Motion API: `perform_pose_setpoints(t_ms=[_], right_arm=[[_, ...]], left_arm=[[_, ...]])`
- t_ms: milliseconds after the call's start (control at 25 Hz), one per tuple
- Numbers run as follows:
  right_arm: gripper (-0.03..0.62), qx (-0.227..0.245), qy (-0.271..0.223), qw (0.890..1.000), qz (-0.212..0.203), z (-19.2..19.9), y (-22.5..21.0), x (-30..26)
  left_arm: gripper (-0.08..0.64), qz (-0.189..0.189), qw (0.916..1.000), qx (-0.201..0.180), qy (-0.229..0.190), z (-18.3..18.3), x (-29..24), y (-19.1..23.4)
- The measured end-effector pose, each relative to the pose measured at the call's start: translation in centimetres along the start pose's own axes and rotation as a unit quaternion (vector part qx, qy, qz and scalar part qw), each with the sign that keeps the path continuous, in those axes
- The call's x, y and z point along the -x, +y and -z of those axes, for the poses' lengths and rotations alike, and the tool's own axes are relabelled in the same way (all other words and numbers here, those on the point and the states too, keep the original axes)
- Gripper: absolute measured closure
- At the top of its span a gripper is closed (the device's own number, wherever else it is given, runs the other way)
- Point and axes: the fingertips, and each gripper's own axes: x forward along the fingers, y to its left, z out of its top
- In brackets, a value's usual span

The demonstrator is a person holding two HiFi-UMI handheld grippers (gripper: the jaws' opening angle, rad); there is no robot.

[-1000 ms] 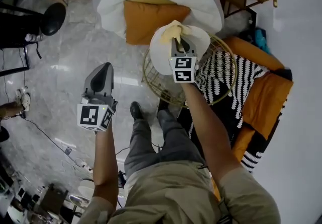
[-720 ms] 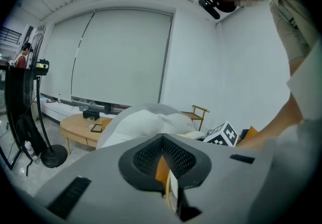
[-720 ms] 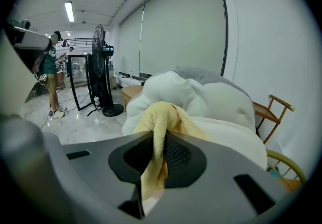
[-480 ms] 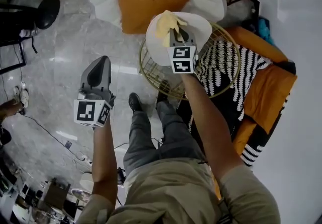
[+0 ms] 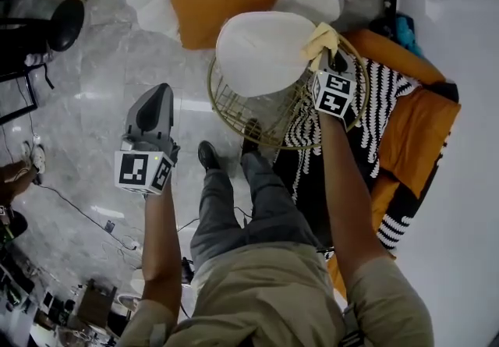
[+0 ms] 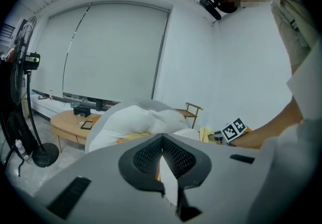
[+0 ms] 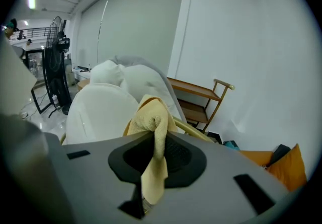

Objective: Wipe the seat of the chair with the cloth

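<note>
One cloth (image 7: pixel 149 115) — in right claw (image 7: pixel 154 142), by seat (image 5: pixel 261 53)

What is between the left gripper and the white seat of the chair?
In the head view, only bare marble floor and the chair's gold wire rim lie between the left gripper and the seat.

Grey marble floor (image 5: pixel 93 96) bears the chair (image 5: pixel 261 57) and fan base (image 5: pixel 66 24).
</note>
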Motion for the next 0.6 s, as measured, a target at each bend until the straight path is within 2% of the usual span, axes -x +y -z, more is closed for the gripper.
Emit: perform_pose_setpoints(t_ms=[200, 360, 480, 600], right_arm=[[0.539, -0.007, -0.003, 1.000, -0.007, -0.1, 0.9, 0.0], [0.539, -0.006, -0.003, 1.000, -0.026, -0.5, 3.6, -0.3], [0.539, -0.001, -0.003, 0.998, -0.056, -0.9, 7.3, -1.0], [0.538, 0.013, 0.001, 0.994, -0.108, -1.2, 13.3, -1.9]], left_arm=[[0.545, -0.001, 1.0000, 0.000, 0.004, -0.1, 0.1, -0.5], [0.545, -0.006, 1.0000, 0.001, -0.003, -0.1, 0.8, 0.5], [0.545, -0.014, 0.9999, 0.005, -0.001, 0.1, 1.3, 1.0], [0.545, -0.023, 0.9997, 0.006, 0.004, 0.5, 2.0, 1.4]])
